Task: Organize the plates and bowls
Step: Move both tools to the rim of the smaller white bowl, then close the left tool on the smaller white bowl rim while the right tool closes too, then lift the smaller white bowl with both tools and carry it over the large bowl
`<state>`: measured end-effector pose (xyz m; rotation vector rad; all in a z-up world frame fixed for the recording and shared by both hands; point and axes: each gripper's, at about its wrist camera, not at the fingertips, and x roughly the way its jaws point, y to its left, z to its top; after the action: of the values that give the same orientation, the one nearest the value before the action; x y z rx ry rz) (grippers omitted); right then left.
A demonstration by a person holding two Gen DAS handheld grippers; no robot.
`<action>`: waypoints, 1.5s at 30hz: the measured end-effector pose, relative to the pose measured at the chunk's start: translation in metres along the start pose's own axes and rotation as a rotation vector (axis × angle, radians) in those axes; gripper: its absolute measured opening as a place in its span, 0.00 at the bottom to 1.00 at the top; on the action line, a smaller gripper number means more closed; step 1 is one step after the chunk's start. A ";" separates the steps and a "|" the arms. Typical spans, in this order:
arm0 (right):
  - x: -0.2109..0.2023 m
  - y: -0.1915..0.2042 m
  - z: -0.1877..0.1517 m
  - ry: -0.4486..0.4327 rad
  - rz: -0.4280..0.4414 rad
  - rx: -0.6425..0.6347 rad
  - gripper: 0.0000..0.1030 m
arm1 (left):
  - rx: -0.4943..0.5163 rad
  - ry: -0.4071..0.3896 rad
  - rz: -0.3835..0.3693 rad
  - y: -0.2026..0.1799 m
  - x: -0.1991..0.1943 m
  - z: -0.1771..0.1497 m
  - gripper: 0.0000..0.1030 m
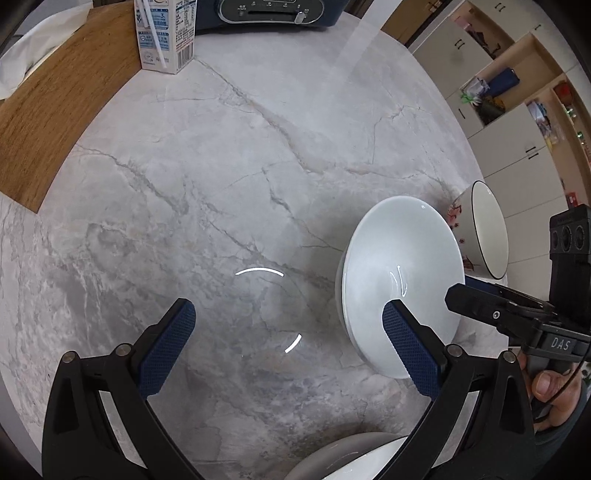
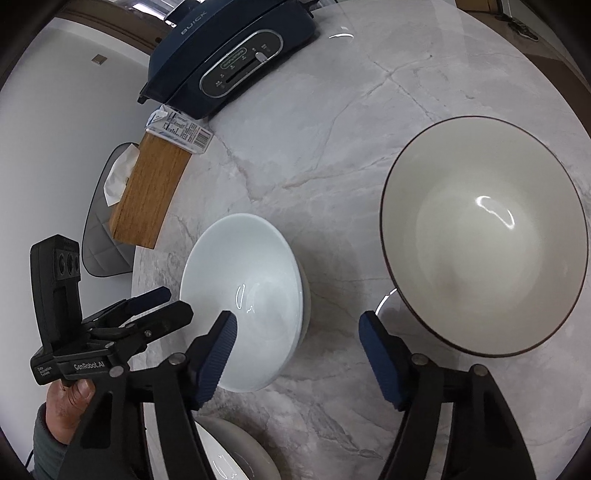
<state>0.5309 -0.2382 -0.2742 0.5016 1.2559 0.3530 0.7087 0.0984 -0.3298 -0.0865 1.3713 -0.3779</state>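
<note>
White bowl [image 2: 243, 291] is sitting on the worktop [image 1: 258, 166] — right gripper [image 2: 297, 325] and left gripper [image 1: 291, 314] hovering, jaws apart, holding nothing.

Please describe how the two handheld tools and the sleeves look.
Both the left tool and right tool have black frames with blue textured pads. One carries "GenRobot.AI", the other "DAS" lettering. A thin cable trails. Grey sleeve.

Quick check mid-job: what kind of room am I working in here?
Most likely a home dining or kitchen area: a marble-look table holding bowls, a milk carton and a blue countertop cooker, with storage cabinets alongside.
</note>
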 end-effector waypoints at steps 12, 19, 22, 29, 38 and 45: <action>0.014 -0.002 0.004 0.037 -0.016 -0.015 0.30 | 0.047 0.033 0.049 -0.013 0.023 0.007 0.53; 0.016 0.005 0.003 0.044 -0.016 -0.039 0.16 | 0.086 0.027 0.015 -0.029 0.028 0.007 0.17; 0.014 0.009 0.003 0.036 -0.012 -0.044 0.16 | 0.097 0.027 0.020 -0.041 0.030 0.004 0.08; 0.002 0.019 0.002 0.024 0.008 -0.046 0.15 | 0.090 -0.011 0.008 -0.055 0.000 -0.002 0.08; -0.037 0.051 -0.019 0.009 0.043 -0.090 0.15 | 0.114 -0.031 0.015 -0.058 -0.062 -0.035 0.08; -0.059 0.074 -0.066 0.039 0.055 -0.138 0.16 | 0.111 -0.031 0.019 -0.061 -0.106 -0.104 0.08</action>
<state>0.4525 -0.1959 -0.2011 0.4131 1.2472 0.4941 0.5797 0.0903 -0.2347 0.0130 1.3175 -0.4341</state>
